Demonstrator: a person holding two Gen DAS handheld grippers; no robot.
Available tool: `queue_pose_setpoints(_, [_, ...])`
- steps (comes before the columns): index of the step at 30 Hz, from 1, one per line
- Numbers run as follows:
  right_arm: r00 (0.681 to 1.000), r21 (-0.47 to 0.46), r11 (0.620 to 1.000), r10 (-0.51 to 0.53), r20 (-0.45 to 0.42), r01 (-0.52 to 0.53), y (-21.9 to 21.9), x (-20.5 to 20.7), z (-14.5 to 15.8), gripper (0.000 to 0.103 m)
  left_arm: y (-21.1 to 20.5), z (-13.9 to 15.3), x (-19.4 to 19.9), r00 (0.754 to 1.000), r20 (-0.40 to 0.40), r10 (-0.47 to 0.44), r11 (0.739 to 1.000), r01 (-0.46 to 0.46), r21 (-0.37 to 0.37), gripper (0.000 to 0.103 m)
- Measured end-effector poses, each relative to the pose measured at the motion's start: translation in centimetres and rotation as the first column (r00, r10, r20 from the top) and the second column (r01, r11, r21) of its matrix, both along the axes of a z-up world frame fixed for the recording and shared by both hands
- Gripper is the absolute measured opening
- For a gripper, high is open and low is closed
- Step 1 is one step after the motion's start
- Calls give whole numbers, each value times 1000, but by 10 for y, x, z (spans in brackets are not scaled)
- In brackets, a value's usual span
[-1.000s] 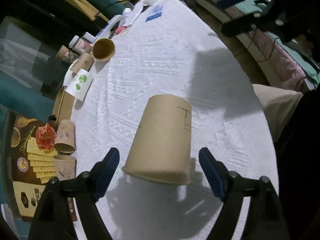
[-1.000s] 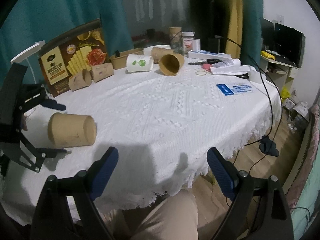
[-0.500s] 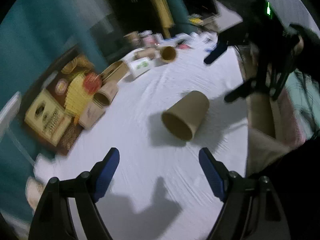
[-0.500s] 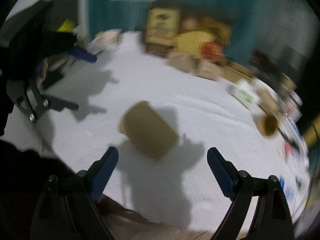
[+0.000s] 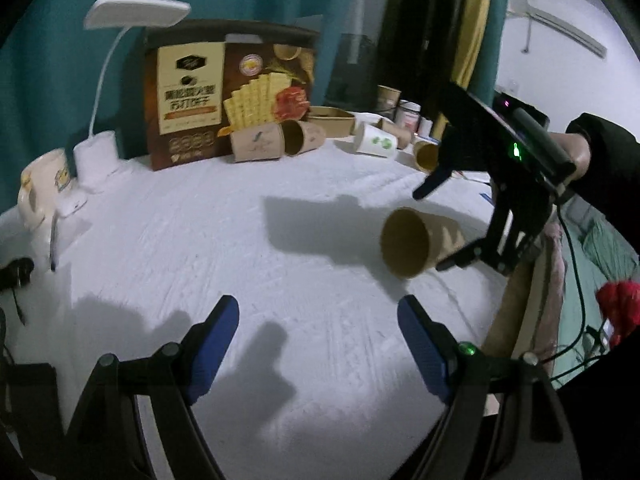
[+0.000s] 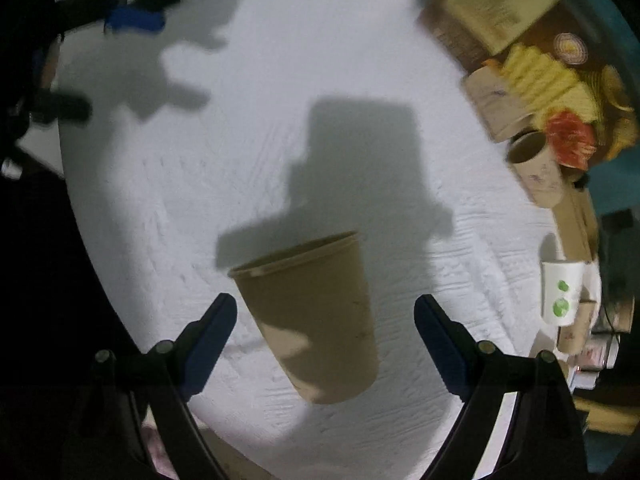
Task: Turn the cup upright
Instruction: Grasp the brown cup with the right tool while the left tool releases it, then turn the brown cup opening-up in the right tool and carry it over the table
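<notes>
Lying on its side, the cup (image 6: 316, 312) sits lengthwise between the spread, empty right gripper (image 6: 325, 336) fingers, mouth pointing away.

from my feed, a white embossed cloth (image 5: 168, 240) covers the desk. at its far edge i see a brown cracker box (image 5: 228, 92) standing upright, with a white lamp (image 5: 120, 60) just left of it and a cream mug (image 5: 42, 188) further left. two printed paper cups (image 5: 276, 140) lie on their sides against the box. right of them sit a brown bowl (image 5: 334, 120) and a white cup with green dots (image 5: 378, 142), also lying down. teal curtains (image 5: 60, 20) hang behind.
</notes>
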State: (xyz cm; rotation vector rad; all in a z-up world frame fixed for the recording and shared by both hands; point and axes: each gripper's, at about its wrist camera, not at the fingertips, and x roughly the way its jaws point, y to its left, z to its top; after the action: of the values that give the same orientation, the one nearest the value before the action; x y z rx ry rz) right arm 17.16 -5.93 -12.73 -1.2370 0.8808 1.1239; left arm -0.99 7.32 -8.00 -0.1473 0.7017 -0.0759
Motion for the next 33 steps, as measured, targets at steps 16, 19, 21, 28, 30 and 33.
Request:
queue_pose_setpoints(16, [999,-160,987,6,-32,-11,33,9,-15,62,31,-16,5,999,-2,40,995,-40,-93,82])
queue_pose_setpoints(19, [1000,-115,993,-17,-26,14,39,16,-1,62,35,-16,6,998,0,55,993,-55,-104,82])
queue_pose_setpoints(21, [998,-62,997,-47,-30,45,42,22,10,62,37,-17,6,998,3,69,991,-68,-114,82])
queue_pose_setpoints(28, [949,309,904,-244,-199,297,35,64,41,62,45,-20,12,992,-11,125,981,-125,-148,82])
queue_pose_setpoints(30, [913,425,815,-292,-284,393,19,72,44,62,47,-21,16,990,-26,136,979,-138,-148,82])
queue_pose_setpoints(33, [857,550,658,-360,-370,514,-3,77,41,62,49,-23,21,989,-44,145,976,-150,-158,82])
